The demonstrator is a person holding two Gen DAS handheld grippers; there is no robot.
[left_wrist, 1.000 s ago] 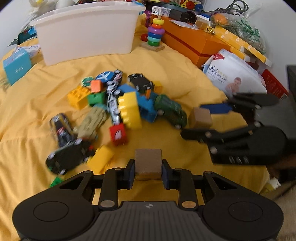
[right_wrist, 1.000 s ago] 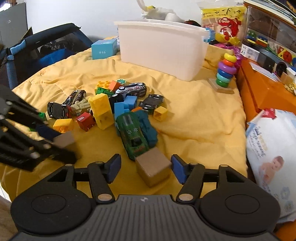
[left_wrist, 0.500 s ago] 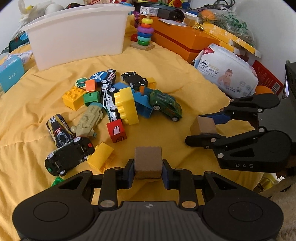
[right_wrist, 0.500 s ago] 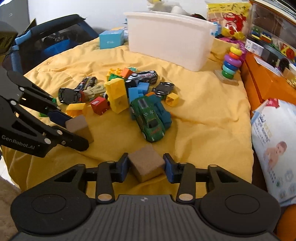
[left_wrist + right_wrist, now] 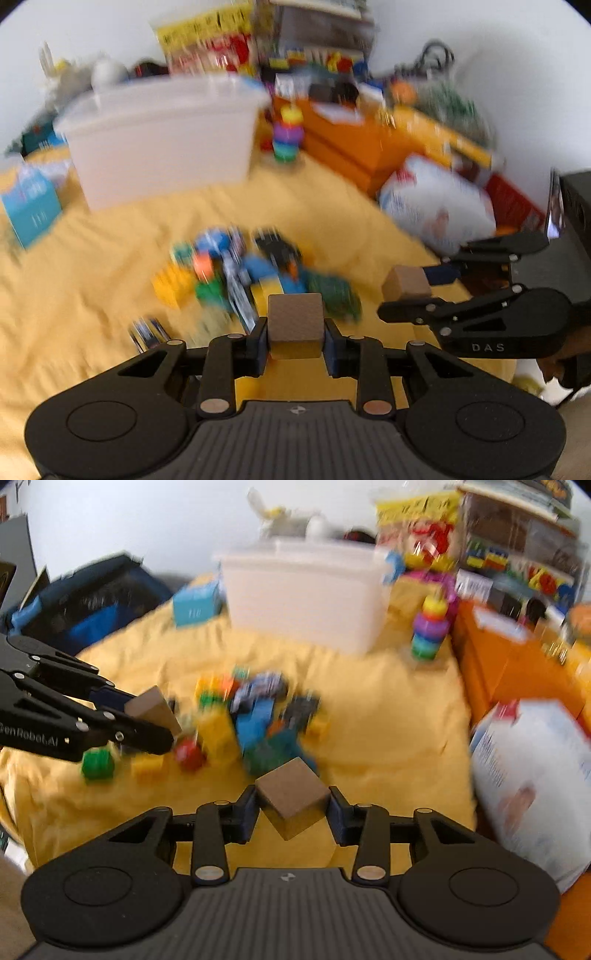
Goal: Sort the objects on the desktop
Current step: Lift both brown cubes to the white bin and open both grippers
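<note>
Both grippers grip brown cubes above the yellow cloth (image 5: 92, 288). In the left wrist view the left gripper (image 5: 295, 330) is clamped on a brown wooden cube (image 5: 295, 319), which sits square between the blue pads with its flat face toward the camera. The right gripper (image 5: 293, 806) is likewise closed around a second brown cube (image 5: 291, 794), but this one is turned so that a corner points down between the fingers.

Each gripper shows in the other's view: the right one comes in from the right side of the left wrist view, its cube near the edge of the cloth, and the left one comes in from the left side of the right wrist view.

Beyond both cubes, a heap of toy cars and plastic bricks (image 5: 236, 280) lies on the cloth, too blurred to tell piece from piece. A green brick (image 5: 96, 763) and a red piece (image 5: 189, 753) lie near the left gripper's fingers in the right wrist view.

A white plastic bin (image 5: 306, 598) stands at the far side of the cloth, well apart from both grippers. Just to its right is a ring-stacking toy (image 5: 430, 631), and beside that an orange box (image 5: 354, 144). A white printed package (image 5: 532, 775) lies at the right edge of the cloth, and a light blue box (image 5: 29, 206) to the left of the bin.
</note>
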